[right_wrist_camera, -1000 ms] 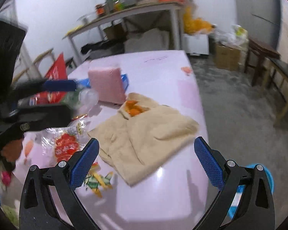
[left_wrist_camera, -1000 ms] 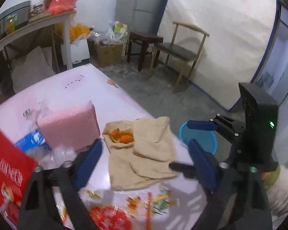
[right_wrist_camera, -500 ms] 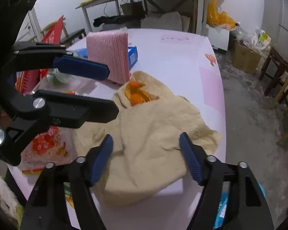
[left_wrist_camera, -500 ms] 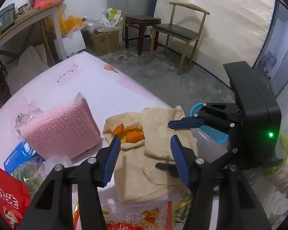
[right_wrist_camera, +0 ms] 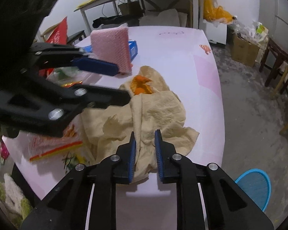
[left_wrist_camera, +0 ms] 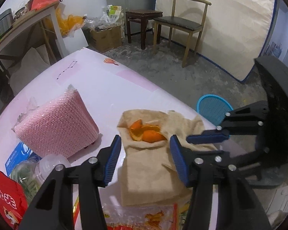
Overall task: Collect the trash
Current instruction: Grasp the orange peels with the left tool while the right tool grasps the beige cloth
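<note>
Orange peel lies in a fold of a beige cloth on the pink table. My left gripper hangs just over the peel and the cloth. Its jaws are closing, one on each side, and the pads press on nothing. My right gripper is at the cloth's near edge. Its jaws are closing too and pinch a raised ridge of the cloth.
A pink bubble-wrap packet leans on a blue box. A plastic bottle, a red bag and snack wrappers crowd the table's left. A blue basket stands on the floor beside the table.
The left gripper has come down toward the peel and its jaws have narrowed. The right jaws have gone from wide apart to narrow around a cloth fold, which has bunched up.
</note>
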Tool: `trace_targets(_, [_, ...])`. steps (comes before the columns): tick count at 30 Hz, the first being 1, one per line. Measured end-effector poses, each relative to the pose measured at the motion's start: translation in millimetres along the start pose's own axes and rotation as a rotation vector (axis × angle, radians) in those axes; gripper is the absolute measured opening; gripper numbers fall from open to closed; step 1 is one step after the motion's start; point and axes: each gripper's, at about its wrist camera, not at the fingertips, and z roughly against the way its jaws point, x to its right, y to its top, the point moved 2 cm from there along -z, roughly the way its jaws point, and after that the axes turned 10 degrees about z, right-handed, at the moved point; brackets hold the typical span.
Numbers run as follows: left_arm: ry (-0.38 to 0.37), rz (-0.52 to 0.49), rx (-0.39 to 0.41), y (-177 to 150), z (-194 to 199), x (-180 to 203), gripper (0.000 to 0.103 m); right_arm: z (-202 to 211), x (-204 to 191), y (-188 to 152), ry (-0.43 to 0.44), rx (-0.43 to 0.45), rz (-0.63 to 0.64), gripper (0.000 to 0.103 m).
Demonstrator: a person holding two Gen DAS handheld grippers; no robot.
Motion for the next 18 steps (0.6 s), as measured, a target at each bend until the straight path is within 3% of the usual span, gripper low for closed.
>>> trace_targets(8, [-0.018, -0.024, -0.036, 0.6, -12.9, 8.8, 0.028, 6.2, -5.8, -11.2, 0.029, -0.003, 0.022, 0.018])
trace_targets(13, [-0.006, -0.063, -0.034, 0.0, -17.6, 16.5, 0.027, 7.3, -0.1, -13.7, 0.051, 0.018, -0.009, 0.018])
trace_targets(18, [-0.006, -0.047, -0.039, 4.0, -19.6, 16.9, 0.019, 7.4, 0.0, -14.6, 0.058, 0.029, -0.019, 0.018])
